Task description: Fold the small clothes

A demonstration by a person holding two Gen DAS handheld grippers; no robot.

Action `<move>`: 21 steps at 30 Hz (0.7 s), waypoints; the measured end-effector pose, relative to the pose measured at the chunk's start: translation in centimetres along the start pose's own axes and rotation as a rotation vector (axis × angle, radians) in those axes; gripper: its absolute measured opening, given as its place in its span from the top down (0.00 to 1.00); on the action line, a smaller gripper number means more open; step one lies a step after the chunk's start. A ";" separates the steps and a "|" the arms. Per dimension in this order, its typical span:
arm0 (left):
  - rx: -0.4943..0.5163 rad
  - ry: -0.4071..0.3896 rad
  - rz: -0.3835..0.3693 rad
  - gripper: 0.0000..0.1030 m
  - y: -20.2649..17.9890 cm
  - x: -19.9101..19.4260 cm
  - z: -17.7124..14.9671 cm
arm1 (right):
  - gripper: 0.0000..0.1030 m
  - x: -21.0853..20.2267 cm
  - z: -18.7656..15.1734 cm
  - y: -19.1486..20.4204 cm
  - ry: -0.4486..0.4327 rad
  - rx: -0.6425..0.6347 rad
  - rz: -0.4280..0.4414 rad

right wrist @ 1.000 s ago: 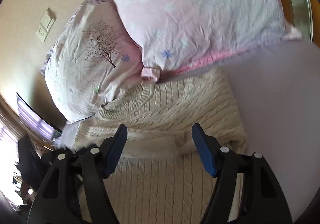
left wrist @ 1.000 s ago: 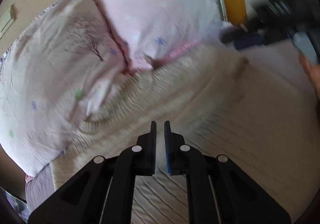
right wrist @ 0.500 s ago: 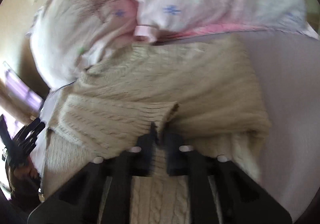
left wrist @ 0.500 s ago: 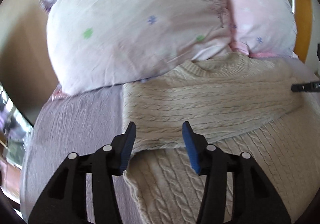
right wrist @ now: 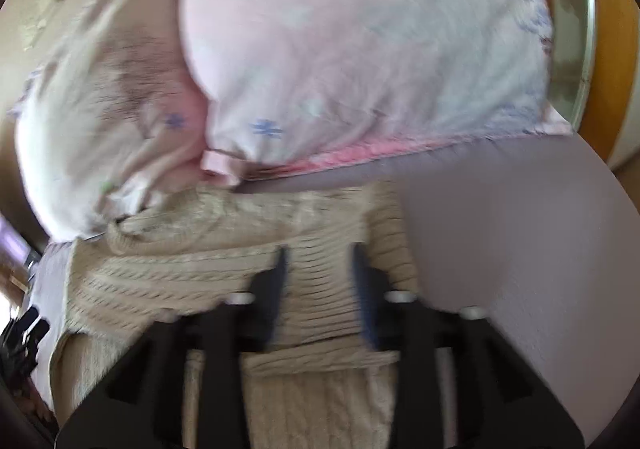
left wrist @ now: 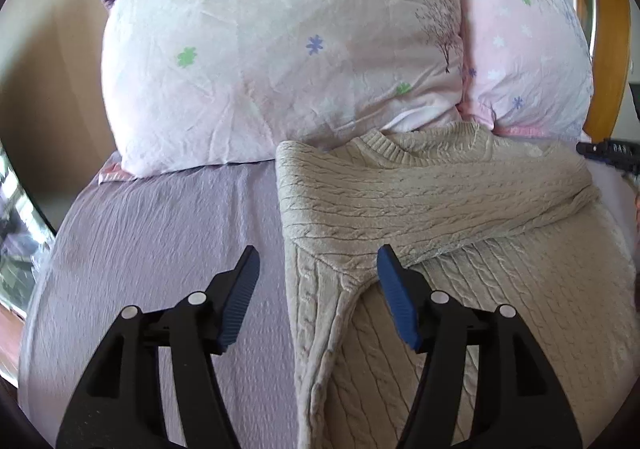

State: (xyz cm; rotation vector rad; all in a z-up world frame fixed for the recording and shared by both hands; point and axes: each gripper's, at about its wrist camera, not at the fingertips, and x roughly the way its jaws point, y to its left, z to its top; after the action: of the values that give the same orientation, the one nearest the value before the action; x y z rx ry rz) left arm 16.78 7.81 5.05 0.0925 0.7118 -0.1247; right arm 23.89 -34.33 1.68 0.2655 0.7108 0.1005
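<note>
Cream cable-knit sweater (left wrist: 420,201) lies on the lavender bed sheet (left wrist: 160,241), collar against the pillows (left wrist: 280,49).
My left tongs (left wrist: 316,273) gape wide over its folded sleeve; my right tongs (right wrist: 318,273) stand parted, blurred, holding nothing.

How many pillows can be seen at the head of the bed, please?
2. One floral pillow lies on the left behind the lilac sheet; a pinker pillow lies on the right, behind the collar of the cream cable-knit sweater. Others may be hidden.
</note>
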 end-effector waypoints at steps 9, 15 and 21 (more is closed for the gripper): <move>-0.229 0.028 -0.156 0.38 4.0 -5.7 -4.9 | 0.53 3.9 -2.3 1.5 0.201 -0.068 0.054; -0.303 0.071 -0.273 0.34 5.3 -9.7 -9.9 | 0.51 -1.9 -4.3 0.0 0.165 0.007 0.201; -0.333 0.111 -0.331 0.34 5.0 -10.8 -13.0 | 0.45 -8.0 -9.1 -4.9 0.154 0.137 0.213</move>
State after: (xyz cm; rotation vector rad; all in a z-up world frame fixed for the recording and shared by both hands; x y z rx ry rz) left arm 1.00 15.28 2.51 -0.3404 0.8461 -0.3167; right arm 11.85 -38.63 -1.23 0.4682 0.8421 0.2776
